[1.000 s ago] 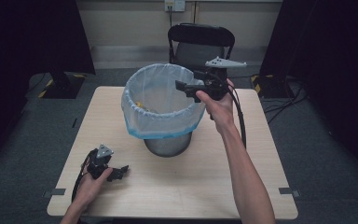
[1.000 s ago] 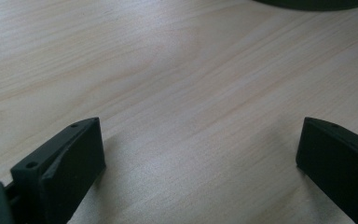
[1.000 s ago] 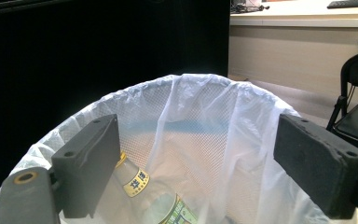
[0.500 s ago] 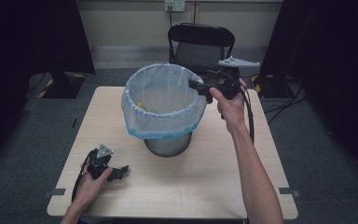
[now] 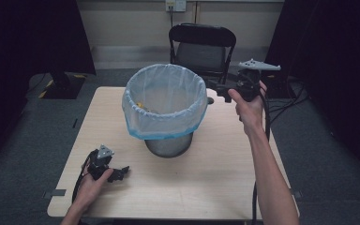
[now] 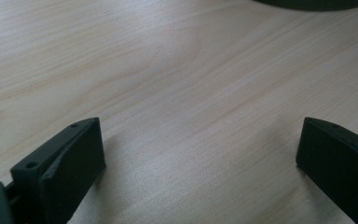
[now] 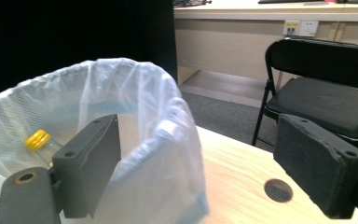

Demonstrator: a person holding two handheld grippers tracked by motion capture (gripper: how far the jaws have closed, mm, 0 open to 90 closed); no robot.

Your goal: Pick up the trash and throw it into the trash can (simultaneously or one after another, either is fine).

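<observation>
The bin [image 5: 168, 117], a metal can lined with a pale blue-edged bag [image 5: 161, 105], stands near the middle of the wooden table [image 5: 215, 187]. Everything else here is placed relative to it.

In the right gripper view, a small bottle with a yellow cap [image 7: 37, 139] lies inside the bin, low against the liner's far wall. In the high view a yellow speck [image 5: 141, 105] shows at the same spot inside the left of the rim. Judging from that, the dropping-in part of the work looks done: the item is in the bin, and neither tool holds anything.

The right gripper [image 5: 222, 89] hangs in the air just beside the bin's right rim, level with the top of the bag. Its 2 jaws stand wide apart and empty, with the bag's edge and a dark round hole in the tabletop [image 7: 278, 190] seen between them.

The left gripper [image 5: 117, 173] rests on the table in front of the bin and to its left, well apart from it. Its jaws also stand spread with bare wood between them, and the bin's dark base [image 6: 312, 3] is just visible at the top of that view.

No other loose item shows on the table around the bin, so what is left seems small: bring the right hand [image 5: 249, 110] down and away from the rim.
</observation>
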